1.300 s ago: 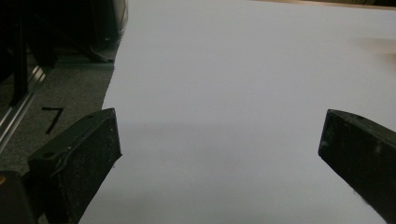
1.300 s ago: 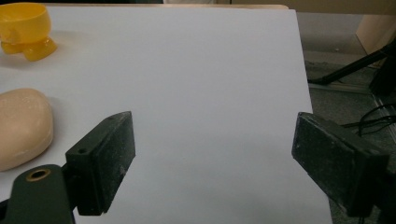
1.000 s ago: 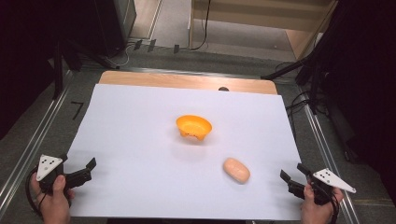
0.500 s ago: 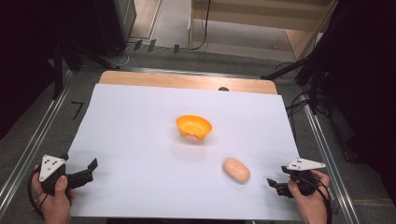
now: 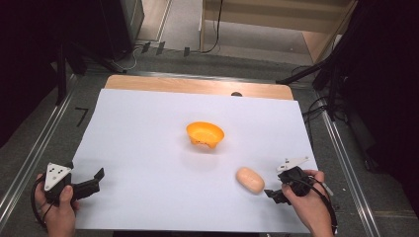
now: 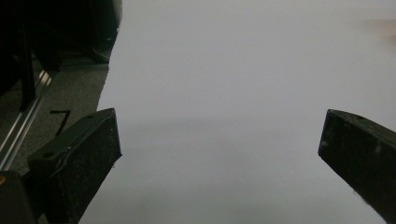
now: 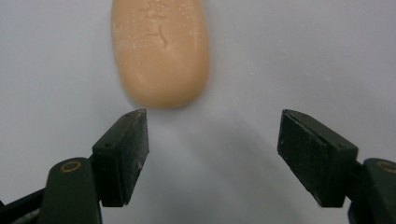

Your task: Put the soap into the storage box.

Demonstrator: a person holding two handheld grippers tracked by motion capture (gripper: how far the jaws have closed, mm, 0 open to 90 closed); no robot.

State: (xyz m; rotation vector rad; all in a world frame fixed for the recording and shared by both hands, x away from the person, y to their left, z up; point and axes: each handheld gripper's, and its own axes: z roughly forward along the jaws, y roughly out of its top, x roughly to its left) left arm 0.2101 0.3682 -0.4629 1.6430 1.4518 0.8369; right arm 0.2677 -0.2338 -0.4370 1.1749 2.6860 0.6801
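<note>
Peach soap bar (image 7: 159,51) isn't picked up yet w/ right tool (image 7: 212,154) part-open just short of it; orange bowl (image 5: 205,134) empty, left tool (image 6: 219,154) held wide.

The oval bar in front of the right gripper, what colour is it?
The oval bar is pale peach-orange, best seen in the right gripper view.

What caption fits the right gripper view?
Open right gripper just short of a peach soap bar on white paper.
</note>
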